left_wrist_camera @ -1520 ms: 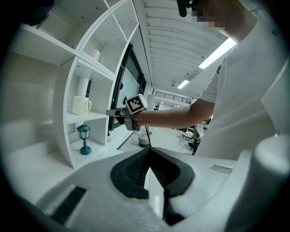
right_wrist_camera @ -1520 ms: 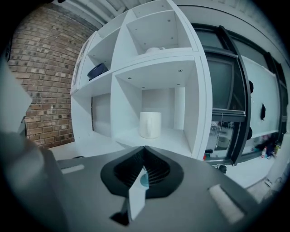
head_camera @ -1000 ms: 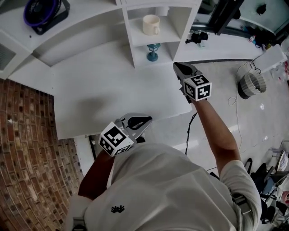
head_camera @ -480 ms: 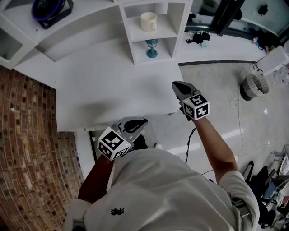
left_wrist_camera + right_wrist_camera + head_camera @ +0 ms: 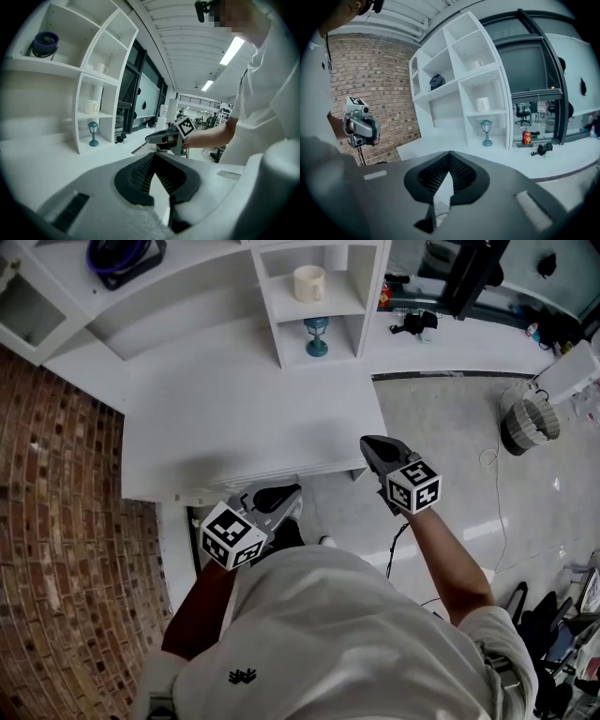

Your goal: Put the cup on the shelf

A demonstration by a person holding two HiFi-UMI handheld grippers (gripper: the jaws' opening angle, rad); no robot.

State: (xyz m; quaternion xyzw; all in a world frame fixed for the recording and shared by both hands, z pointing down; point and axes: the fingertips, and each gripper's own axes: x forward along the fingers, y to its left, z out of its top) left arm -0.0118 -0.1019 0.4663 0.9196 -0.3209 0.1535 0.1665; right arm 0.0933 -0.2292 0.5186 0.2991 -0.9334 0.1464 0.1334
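Observation:
The cream cup (image 5: 308, 283) stands upright in the middle compartment of the white shelf (image 5: 373, 277), above a small teal lantern figure (image 5: 317, 336). It also shows in the left gripper view, cup (image 5: 92, 107), and in the right gripper view, cup (image 5: 483, 104). Both grippers are off the table's near edge, far from the shelf. My left gripper (image 5: 289, 491) is shut and holds nothing, its jaws meeting at the tip (image 5: 152, 157). My right gripper (image 5: 368, 442) is shut and empty too (image 5: 450, 154).
The white table (image 5: 244, 418) lies between me and the shelf. A dark fan (image 5: 127, 256) sits on the upper left shelf. Brick wall (image 5: 56, 521) is at the left. A white basket (image 5: 527, 420) and cables lie on the floor at right. A second cup (image 5: 476, 64) stands one compartment higher.
Both grippers have drawn back from the shelf toward my body; the right one went from over the table's right end to beyond its near edge. The cup stays in its compartment.

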